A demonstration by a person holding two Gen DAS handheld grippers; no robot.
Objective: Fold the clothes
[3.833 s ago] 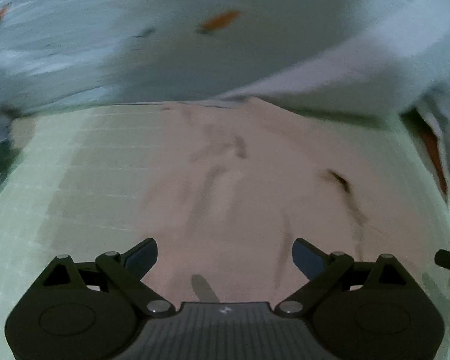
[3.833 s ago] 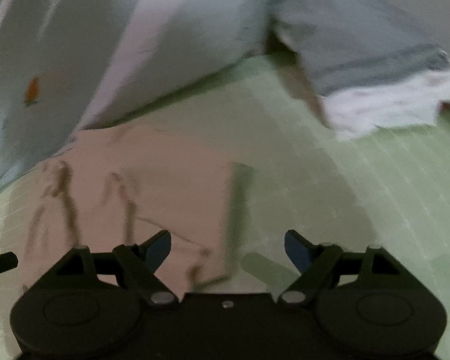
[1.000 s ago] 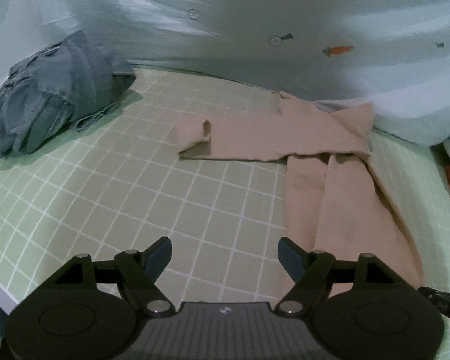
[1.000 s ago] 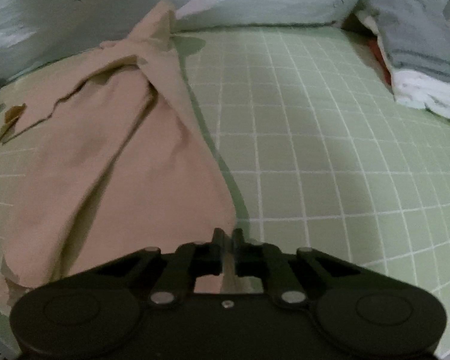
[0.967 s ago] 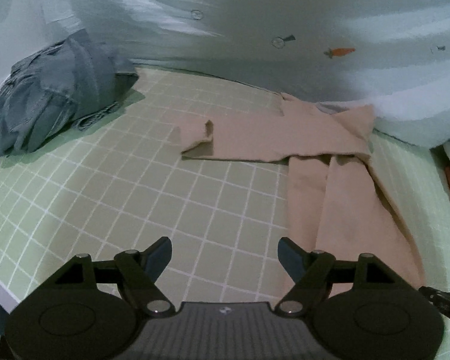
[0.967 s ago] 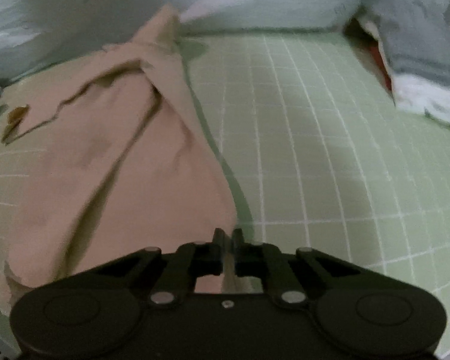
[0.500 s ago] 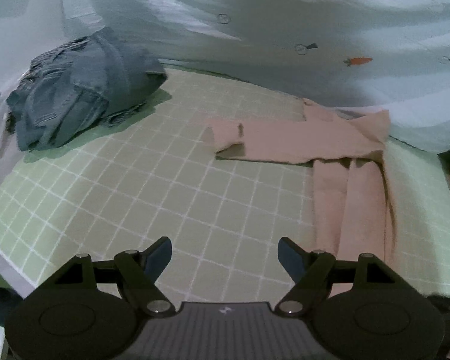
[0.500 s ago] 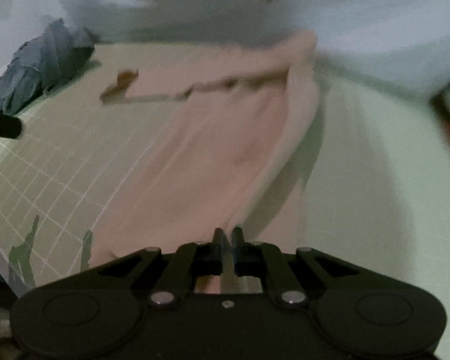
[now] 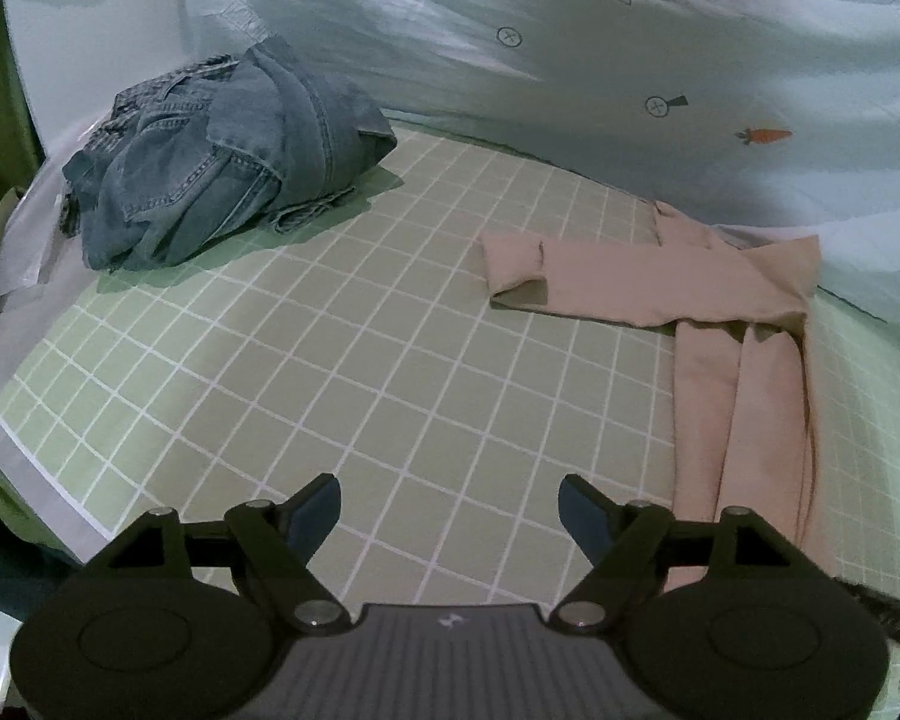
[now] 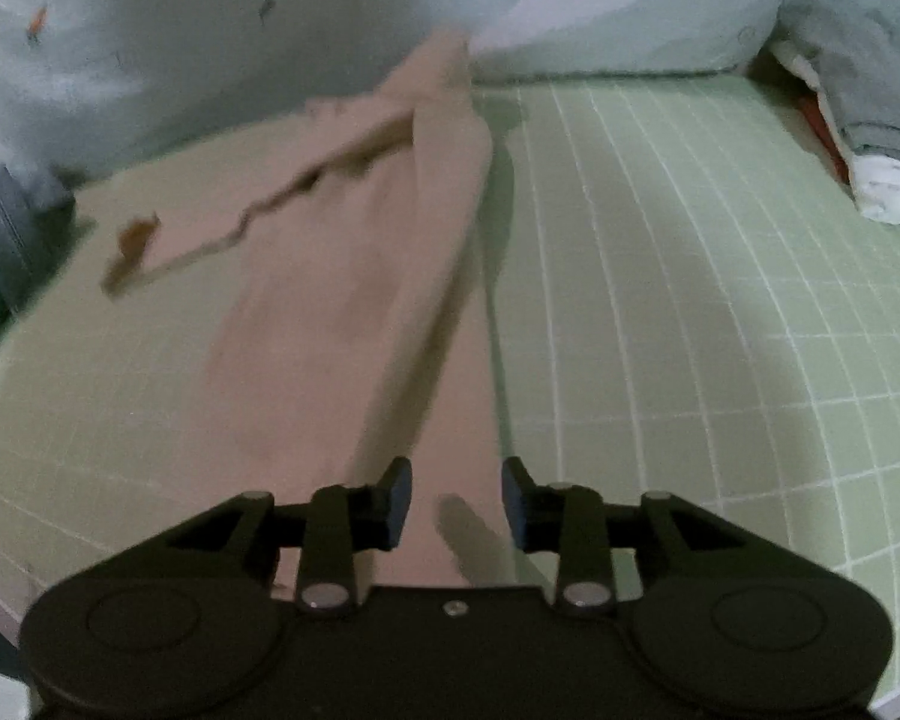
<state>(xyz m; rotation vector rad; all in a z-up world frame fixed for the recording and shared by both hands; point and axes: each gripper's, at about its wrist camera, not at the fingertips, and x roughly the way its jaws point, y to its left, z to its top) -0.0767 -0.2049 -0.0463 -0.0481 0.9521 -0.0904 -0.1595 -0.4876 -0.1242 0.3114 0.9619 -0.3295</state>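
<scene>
On the green grid mat [image 9: 342,324] lies a pink garment [image 9: 744,372], folded into a long narrow strip with one sleeve [image 9: 576,279] stretched out to the left at its far end. It sits toward the right side of the mat in the left wrist view, with its far end touching a pale printed sheet [image 9: 570,60].

The right gripper [image 10: 456,501] is over the near end of the garment [image 10: 342,312]; its fingers are opening, the cloth lies under the gap and the pads do not press it. The left gripper [image 9: 447,510] hangs over bare mat with fingers spread wide and empty.

I judge that one lengthwise fold is just finished. The next move probably calls for taking the stretched sleeve and laying it over the body.

A bundle of jeans [image 9: 222,156] lies well apart at the far left.
</scene>
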